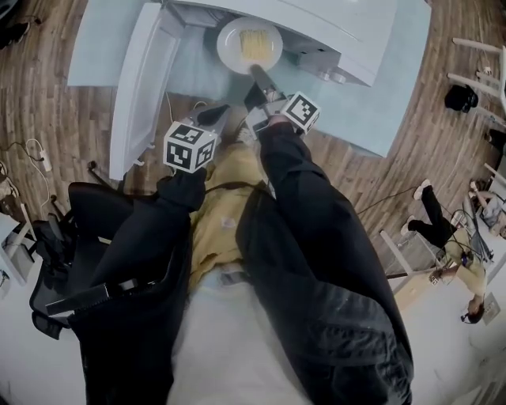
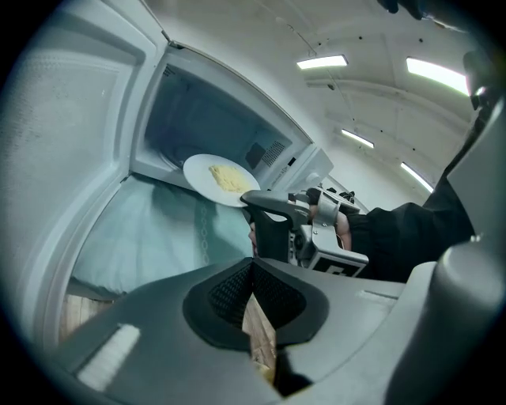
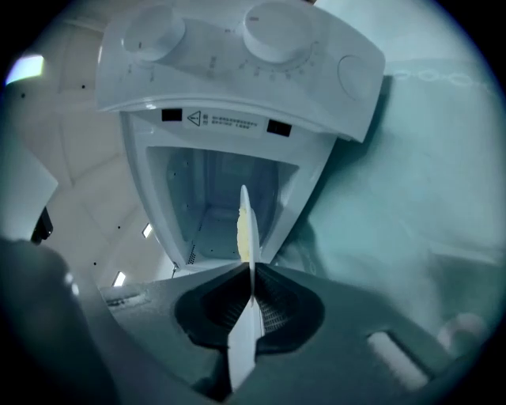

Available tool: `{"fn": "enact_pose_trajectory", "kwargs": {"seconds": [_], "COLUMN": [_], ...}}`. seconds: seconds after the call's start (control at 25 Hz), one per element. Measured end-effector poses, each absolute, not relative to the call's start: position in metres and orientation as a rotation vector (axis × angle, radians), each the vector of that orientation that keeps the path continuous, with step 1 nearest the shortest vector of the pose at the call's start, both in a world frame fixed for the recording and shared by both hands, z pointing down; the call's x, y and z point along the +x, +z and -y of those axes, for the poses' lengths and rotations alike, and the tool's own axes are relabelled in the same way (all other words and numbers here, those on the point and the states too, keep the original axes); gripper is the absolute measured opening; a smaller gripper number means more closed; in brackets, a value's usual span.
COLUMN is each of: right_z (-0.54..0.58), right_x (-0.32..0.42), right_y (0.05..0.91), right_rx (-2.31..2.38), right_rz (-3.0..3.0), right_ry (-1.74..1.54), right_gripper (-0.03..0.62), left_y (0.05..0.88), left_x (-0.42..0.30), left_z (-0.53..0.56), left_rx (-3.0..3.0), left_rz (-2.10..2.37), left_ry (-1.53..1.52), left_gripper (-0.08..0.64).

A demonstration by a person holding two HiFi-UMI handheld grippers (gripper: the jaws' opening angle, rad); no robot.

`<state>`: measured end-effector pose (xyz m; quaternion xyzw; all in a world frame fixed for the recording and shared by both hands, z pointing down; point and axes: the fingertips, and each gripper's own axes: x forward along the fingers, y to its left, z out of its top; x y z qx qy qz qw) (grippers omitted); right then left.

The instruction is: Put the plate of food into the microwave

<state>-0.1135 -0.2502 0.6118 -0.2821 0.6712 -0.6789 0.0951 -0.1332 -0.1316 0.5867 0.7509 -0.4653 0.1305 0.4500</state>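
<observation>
Clamping the plate (image 1: 230,44) rim, right tongs (image 3: 251,277) face the open microwave (image 3: 237,47); left tongs (image 2: 251,267) shut, empty, near its door (image 1: 138,79).

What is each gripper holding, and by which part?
Right gripper pinches the plate of food by its near rim, at the microwave mouth. Left gripper holds nothing, jaws together.

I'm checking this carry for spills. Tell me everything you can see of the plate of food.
The plate is round, white, shallow and smooth, possibly ceramic or plastic. A pale yellow heap of food sits near its middle, and none shows over the rim. The right gripper is shut on the plate's near rim and holds it in the air at the open mouth of the white microwave. Nothing else visibly touches the plate.
</observation>
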Motion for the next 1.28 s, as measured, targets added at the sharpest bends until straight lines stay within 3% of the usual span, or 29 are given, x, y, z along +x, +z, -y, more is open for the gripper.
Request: {"fn": "enact_pose_trajectory", "kwargs": {"seconds": [1.08,1.28], "right_z": [0.322,0.313], "right_x": [-0.158,-0.164], "right_y": [0.625,0.625], "right_rx": [-0.975,-0.911], "right_rz": [-1.860,-1.975], "right_ry": [-1.987,-1.997], "right_gripper": [0.021,0.098], "left_y": [0.598,0.599], "left_x": [-0.146,-0.145], "left_z": [0.119,0.119], "left_rx": [1.794,1.802], "left_rz": [1.140,1.135], "left_ry": [0.301,0.301], "left_gripper": [0.000,0.000]}}
